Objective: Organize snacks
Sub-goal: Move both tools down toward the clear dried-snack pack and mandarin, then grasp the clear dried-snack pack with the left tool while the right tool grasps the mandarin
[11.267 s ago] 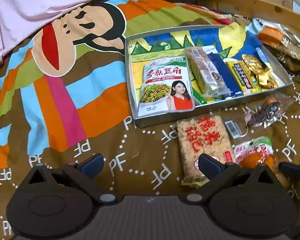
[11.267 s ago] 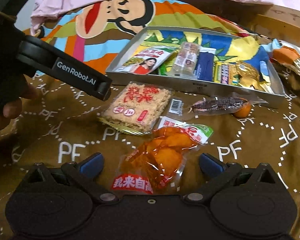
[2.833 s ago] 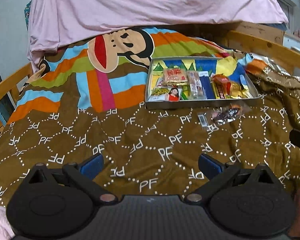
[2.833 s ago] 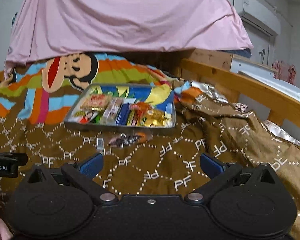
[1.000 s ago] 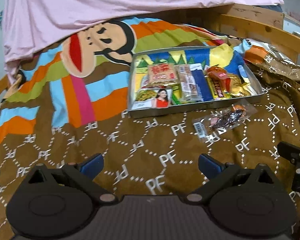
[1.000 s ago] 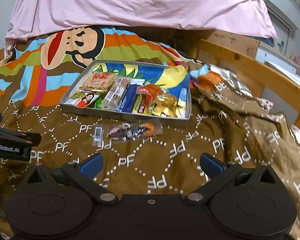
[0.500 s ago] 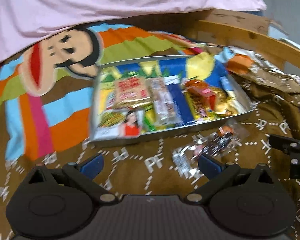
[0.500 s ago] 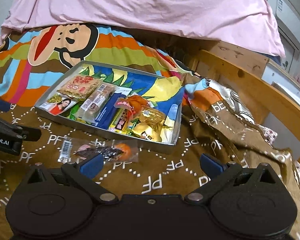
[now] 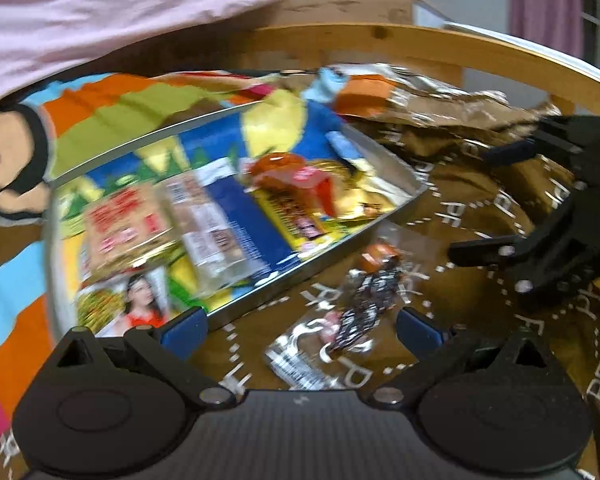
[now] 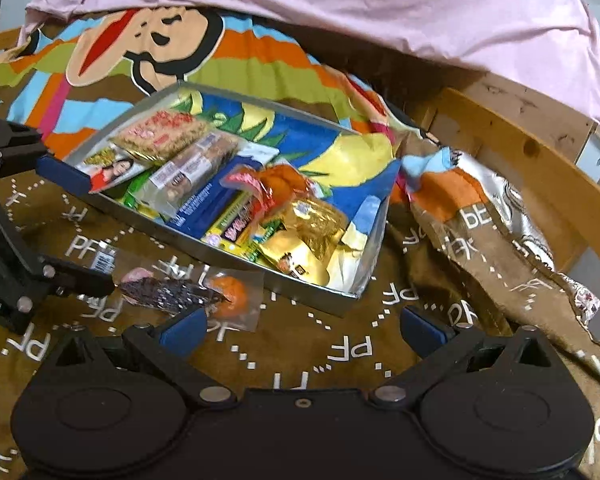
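Here, at lower centre of your left wrist view, your left gripper [image 9: 300,326] stands with jaws spread wide, nothing between them but the clear snack packet [image 9: 354,316] lying on the brown bedspread [image 9: 480,208]. Upper left to centre of that view: metal tray [image 9: 396,208], tilted in frame and blurred, holding a rice-cracker pack [image 9: 128,224], blue bar [image 9: 236,216] and gold wrappers [image 9: 356,192]. Far right: your right gripper [image 9: 488,200], fingers parted, empty, near the tray's corner. In your right wrist view the packet [image 10: 188,292] sits lower left, just outside the tray wall [image 10: 236,262].
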